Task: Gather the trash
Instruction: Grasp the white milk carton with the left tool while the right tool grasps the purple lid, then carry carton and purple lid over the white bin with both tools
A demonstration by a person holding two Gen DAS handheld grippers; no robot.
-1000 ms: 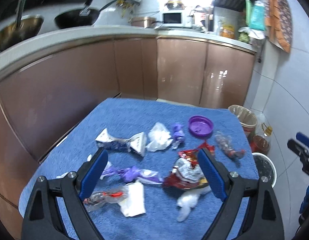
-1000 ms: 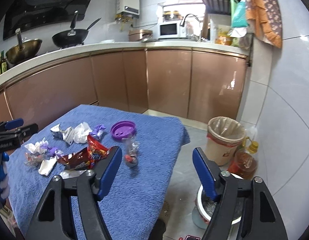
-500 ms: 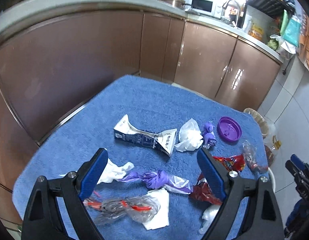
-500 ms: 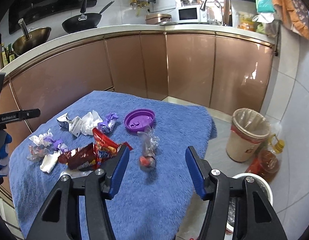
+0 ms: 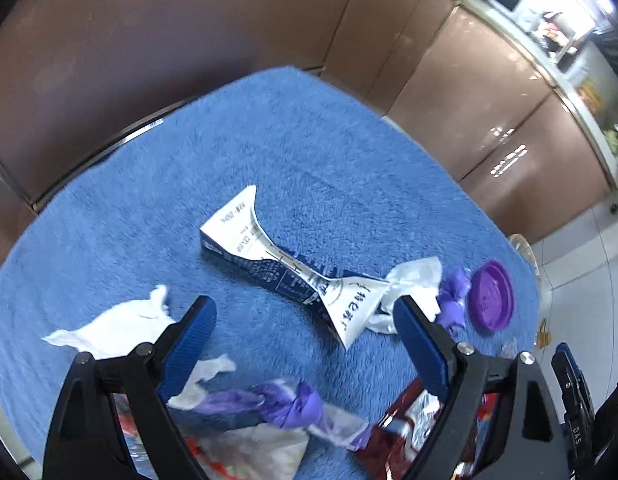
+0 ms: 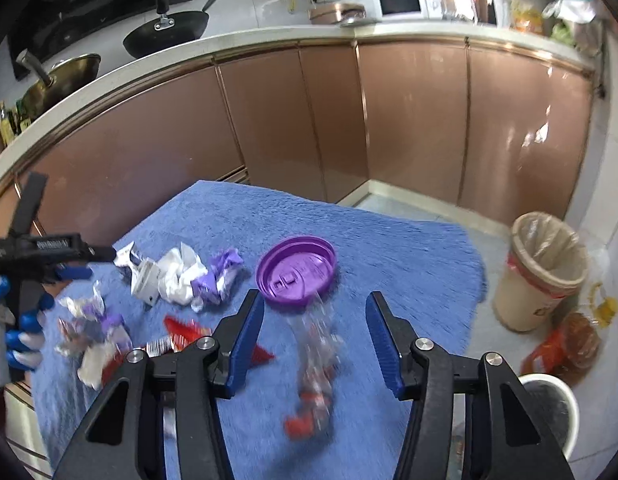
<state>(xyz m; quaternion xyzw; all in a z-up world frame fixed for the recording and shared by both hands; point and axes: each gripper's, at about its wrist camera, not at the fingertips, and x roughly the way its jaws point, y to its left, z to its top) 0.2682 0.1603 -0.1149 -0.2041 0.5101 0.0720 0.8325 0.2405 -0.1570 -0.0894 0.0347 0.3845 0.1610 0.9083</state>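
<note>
Trash lies scattered on a blue towel (image 5: 317,152). My left gripper (image 5: 305,320) is open and empty, low over a crushed blue-and-white carton (image 5: 285,268), with a white tissue (image 5: 109,328) at its left finger and a purple twisted wrapper (image 5: 277,400) under it. My right gripper (image 6: 315,312) is open and empty, straddling a clear plastic wrapper with a red end (image 6: 313,364). A purple lid (image 6: 295,268) lies just beyond it; the lid also shows in the left wrist view (image 5: 491,296). A red snack packet (image 6: 181,340) lies left of the right gripper.
A bin lined with a plastic bag (image 6: 543,268) stands on the floor right of the towel, beside an oil bottle (image 6: 577,340) and a white bucket (image 6: 549,408). Brown cabinets (image 6: 409,120) run behind the towel. The left gripper shows in the right wrist view (image 6: 41,256).
Both grippers have moved forward and down toward the trash. The left one now hovers close over the carton; the right one has closed in on the clear wrapper and purple lid.
</note>
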